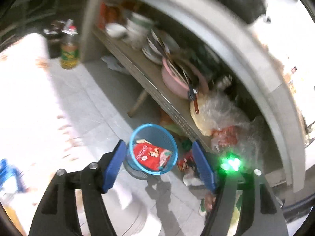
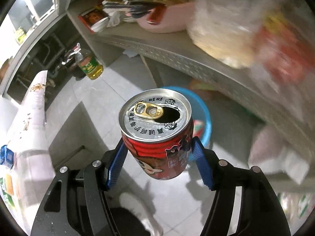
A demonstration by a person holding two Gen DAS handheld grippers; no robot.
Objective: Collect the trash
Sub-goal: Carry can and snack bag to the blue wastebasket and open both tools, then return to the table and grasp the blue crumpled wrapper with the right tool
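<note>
The left tongs (image 1: pixel 158 145) stand wide with nothing between the pads. Seen from the left wrist, a round blue bin (image 1: pixel 137 131) sits on the tiled floor (image 1: pixel 94 102) straight ahead of them and below, framed between the two tips. A red snack packet (image 1: pixel 149 155) already lies inside it. Just to the bin's right, a low shelf (image 1: pixel 157 94) runs back along the floor, loaded with dishes and bags.

The right tongs (image 2: pixel 158 143) have a red drink can (image 2: pixel 157 118) between their tips, one pad at each side of the can's body. The tongs are spread wide to take it. Whether the pads press on it or stand just clear, I cannot tell. The can's long axis is close to upright and leans a little, with the opened top and its gold pull-tab turned toward the camera and the base hanging down between the fingers.

The relation that matters is can to bin. From the right wrist the bin (image 2: pixel 204 118) shows behind and below the can, with its rim peeking out on the can's right side. The can looks nearly over the opening, perhaps a touch short and left of its middle. The right hand carries the trash, so the drop is probably its job. A small reach forward and rightward should centre the can over the bin.
</note>
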